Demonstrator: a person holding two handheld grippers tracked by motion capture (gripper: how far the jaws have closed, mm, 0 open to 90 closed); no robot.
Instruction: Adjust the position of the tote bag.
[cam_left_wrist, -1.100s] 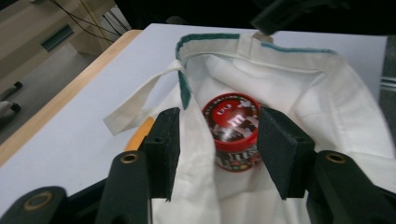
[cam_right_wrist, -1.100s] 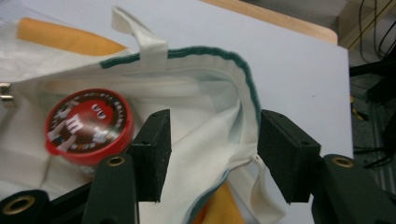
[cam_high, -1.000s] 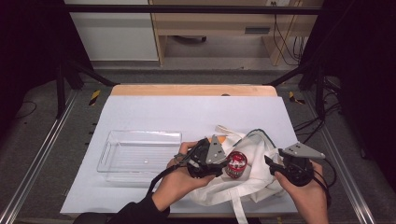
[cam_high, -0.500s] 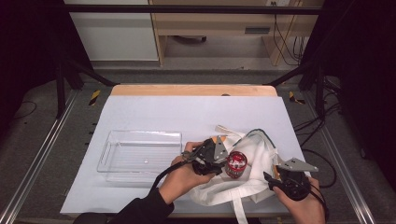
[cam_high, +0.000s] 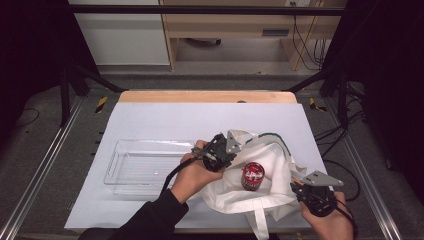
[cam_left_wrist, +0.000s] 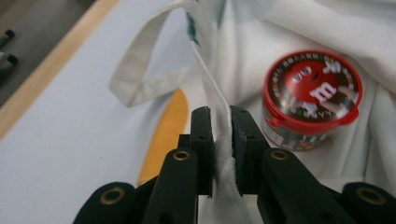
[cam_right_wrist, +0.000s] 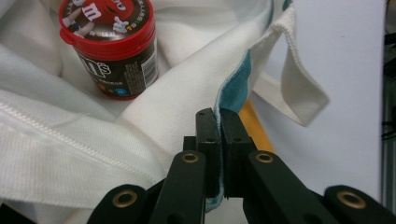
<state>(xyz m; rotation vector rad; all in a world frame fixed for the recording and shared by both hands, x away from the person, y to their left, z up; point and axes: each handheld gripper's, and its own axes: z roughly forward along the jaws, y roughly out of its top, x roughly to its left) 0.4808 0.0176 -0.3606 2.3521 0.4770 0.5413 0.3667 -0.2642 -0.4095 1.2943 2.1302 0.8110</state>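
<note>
A white cloth bag (cam_high: 272, 152) lies on the right of the white table sheet with its mouth held apart. A candy jar with a red lid (cam_high: 252, 175) stands inside it. My left gripper (cam_high: 234, 151) has just been closing and is shut on the bag's left rim; the hem (cam_left_wrist: 219, 100) is pinched between the pads, with the jar (cam_left_wrist: 310, 95) just beyond. My right gripper (cam_high: 296, 184) has also just been closing and grips the right rim. In its own view the right gripper (cam_right_wrist: 216, 114) clamps the teal-lined edge (cam_right_wrist: 233, 88), and the jar (cam_right_wrist: 109, 44) stands upper left.
An empty clear plastic tray (cam_high: 145, 162) sits left of the bag, close to my left hand. A yellow-orange flat thing (cam_left_wrist: 163, 135) pokes out from under the bag. One bag strap (cam_high: 260, 225) hangs over the near table edge. Open sheet (cam_high: 200, 120) lies beyond.
Both grippers went from open to shut on the bag's rim. The left hand shifted a little away from me; the right drew toward the near edge. The bag's mouth is spread wider.
</note>
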